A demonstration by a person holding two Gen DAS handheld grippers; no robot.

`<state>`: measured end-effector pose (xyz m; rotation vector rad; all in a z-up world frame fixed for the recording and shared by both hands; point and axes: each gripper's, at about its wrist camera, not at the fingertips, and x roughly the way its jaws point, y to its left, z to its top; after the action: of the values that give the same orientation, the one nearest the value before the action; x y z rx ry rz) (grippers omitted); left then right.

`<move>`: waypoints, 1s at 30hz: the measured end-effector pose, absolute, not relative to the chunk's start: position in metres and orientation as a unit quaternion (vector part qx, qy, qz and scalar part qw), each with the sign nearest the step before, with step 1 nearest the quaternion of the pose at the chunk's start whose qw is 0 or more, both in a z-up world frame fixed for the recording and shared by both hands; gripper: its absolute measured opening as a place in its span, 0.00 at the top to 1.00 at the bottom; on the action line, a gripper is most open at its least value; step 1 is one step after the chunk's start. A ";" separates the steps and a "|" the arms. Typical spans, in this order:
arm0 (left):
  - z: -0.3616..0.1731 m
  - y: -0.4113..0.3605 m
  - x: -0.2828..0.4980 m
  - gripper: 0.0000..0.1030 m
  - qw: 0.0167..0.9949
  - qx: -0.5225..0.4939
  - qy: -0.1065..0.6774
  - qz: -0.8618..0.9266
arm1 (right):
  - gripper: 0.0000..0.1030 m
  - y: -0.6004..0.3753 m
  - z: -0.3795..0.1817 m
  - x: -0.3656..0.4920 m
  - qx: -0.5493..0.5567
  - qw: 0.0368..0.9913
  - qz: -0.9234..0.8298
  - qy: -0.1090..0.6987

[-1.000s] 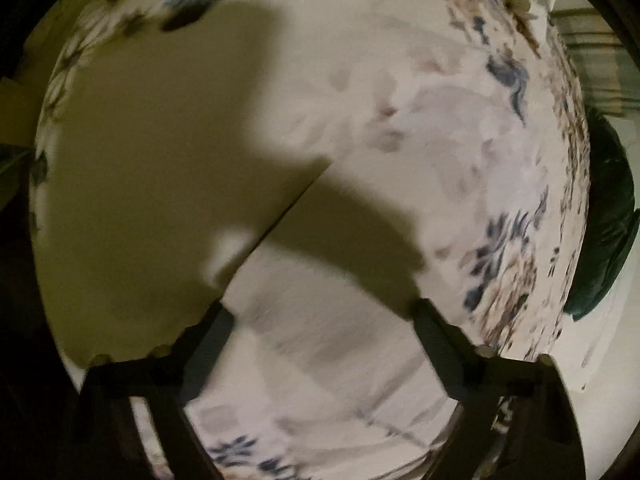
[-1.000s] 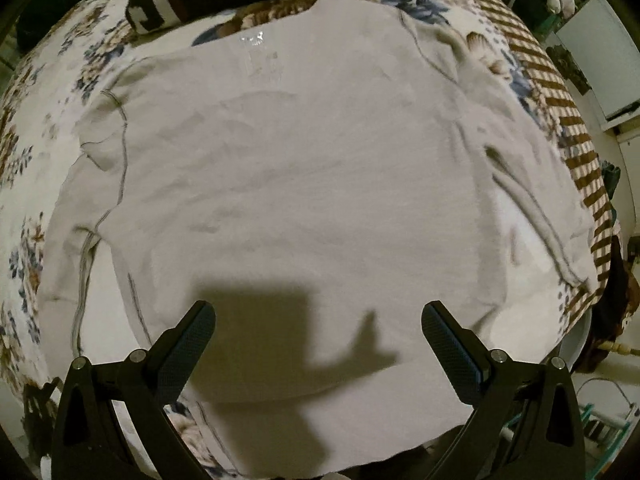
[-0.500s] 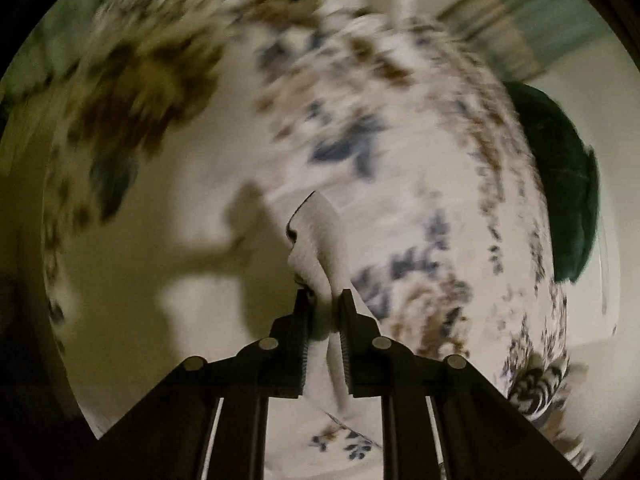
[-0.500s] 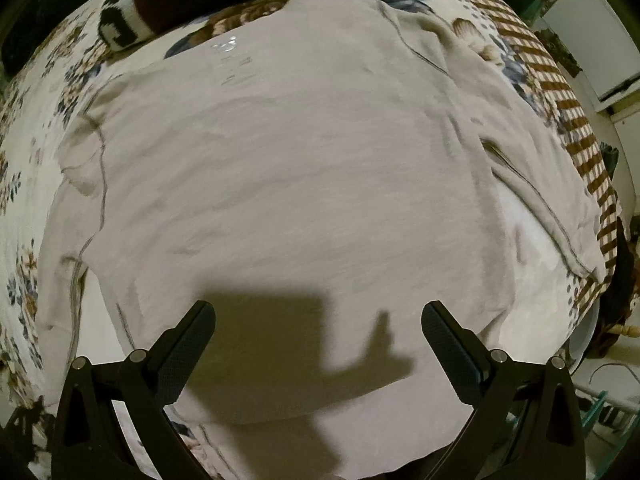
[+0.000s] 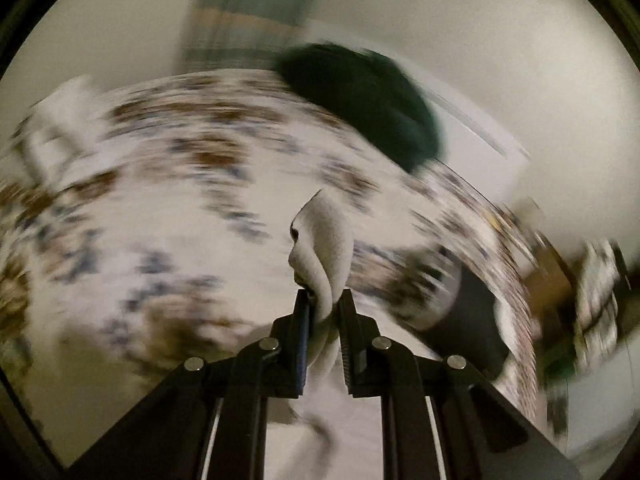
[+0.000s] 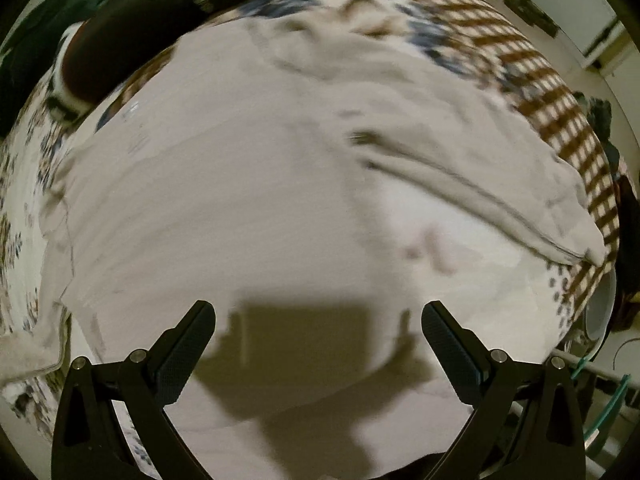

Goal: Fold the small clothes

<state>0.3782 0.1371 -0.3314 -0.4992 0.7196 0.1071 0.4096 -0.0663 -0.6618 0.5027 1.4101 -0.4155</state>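
Observation:
A pale grey shirt (image 6: pixel 248 208) lies spread on a floral bedspread (image 6: pixel 24 176), filling most of the right wrist view; one sleeve (image 6: pixel 500 184) runs to the right. My right gripper (image 6: pixel 318 320) is open just above the shirt's near hem, holding nothing. My left gripper (image 5: pixel 323 300) is shut on a bunched edge of the shirt (image 5: pixel 326 240), which sticks up between the fingers, lifted above the bedspread (image 5: pixel 172 208). The left wrist view is blurred by motion.
A dark green cushion (image 5: pixel 368 96) lies at the far edge of the bed. A dark garment with white trim (image 6: pixel 132 36) lies beyond the shirt. A brown checked cloth (image 6: pixel 560 92) covers the bed's right side. Clutter stands past the bed's right edge (image 5: pixel 592 292).
My left gripper closed on the shirt's edge and lifted it, swinging up so the wall shows. My right gripper stayed open and shifted right over the shirt.

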 end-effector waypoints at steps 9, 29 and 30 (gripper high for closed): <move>-0.389 -0.106 0.335 0.89 0.863 -0.072 0.471 -0.167 | 0.00 -0.203 -0.645 0.358 0.258 0.705 -0.241 0.615; -0.485 -0.121 0.261 0.10 0.786 0.056 0.607 -0.108 | 0.00 -0.322 -0.703 0.231 0.459 0.616 -0.253 0.588; -0.488 -0.122 0.265 0.10 0.788 0.058 0.604 -0.102 | 0.00 -0.328 -0.710 0.222 0.488 0.603 -0.259 0.576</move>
<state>0.2649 -0.1215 -0.4879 0.1255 1.3018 -0.2206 0.2221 -0.3280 -0.7100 1.1302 1.3331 -0.5992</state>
